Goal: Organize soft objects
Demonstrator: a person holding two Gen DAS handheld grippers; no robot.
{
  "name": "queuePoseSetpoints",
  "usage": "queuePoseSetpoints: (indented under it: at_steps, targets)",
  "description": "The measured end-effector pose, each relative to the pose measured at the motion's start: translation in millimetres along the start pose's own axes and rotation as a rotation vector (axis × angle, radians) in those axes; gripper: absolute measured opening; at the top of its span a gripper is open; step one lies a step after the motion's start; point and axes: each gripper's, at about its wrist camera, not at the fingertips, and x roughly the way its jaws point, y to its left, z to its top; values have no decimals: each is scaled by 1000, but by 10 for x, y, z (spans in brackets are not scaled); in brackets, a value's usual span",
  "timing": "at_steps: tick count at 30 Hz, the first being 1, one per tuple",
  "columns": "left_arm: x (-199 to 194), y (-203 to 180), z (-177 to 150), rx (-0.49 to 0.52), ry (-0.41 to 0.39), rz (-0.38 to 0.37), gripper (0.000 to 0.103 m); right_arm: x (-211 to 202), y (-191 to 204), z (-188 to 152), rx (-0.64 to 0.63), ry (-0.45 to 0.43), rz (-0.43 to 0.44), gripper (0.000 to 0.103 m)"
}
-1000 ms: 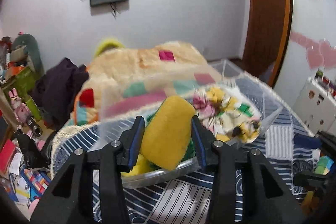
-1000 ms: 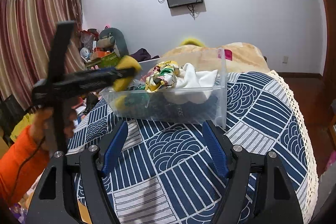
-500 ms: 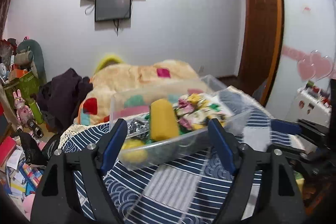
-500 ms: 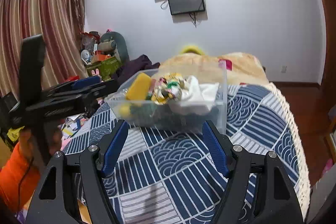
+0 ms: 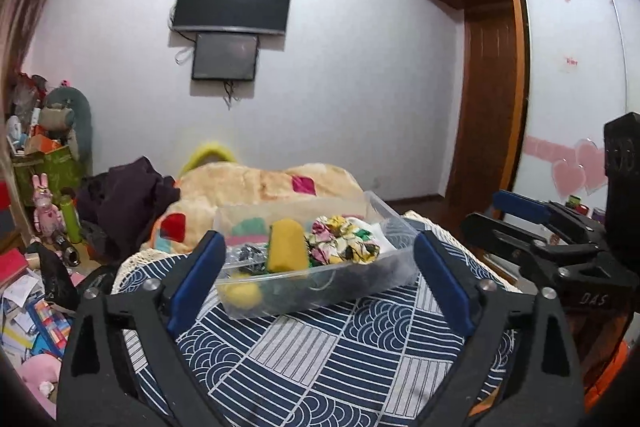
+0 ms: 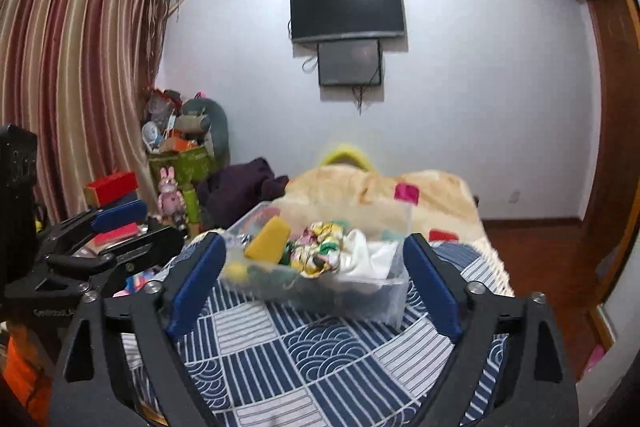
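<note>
While both tools hung back from it, a clear plastic bin [image 5: 394, 267] sat on the blue-and-white patterned bedspread [image 5: 320, 359], packed with soft things. A yellow sponge [image 5: 287, 246] stood upright near the bin's left end, a floral cloth bundle [image 5: 340, 245] lay just beside it, and white fabric [image 6: 366, 255] filled the right end. A small yellow ball [image 5: 240, 293] pressed against the bin's front wall. The left tongs [image 5: 316, 291] were spread wide and held nothing, the bin framed between their blue pads. The right tongs [image 6: 312, 287] were likewise released and empty, well short of the bin. Behind the bin lay a beige patchwork blanket [image 5: 256, 187]; a dark television [image 6: 346, 9] hung on the far wall.
</note>
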Motion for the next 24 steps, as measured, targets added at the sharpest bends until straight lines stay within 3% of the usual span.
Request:
queuePoseSetpoints:
  at_steps: [4, 24]
  targets:
    - [4, -3, -74, 7, -9, 9, 101, -30, 37, -52, -23, -30, -25, 100]
    - [42, 31, -178, -2, -17, 22, 101, 9, 12, -120, -12, -17, -14, 100]
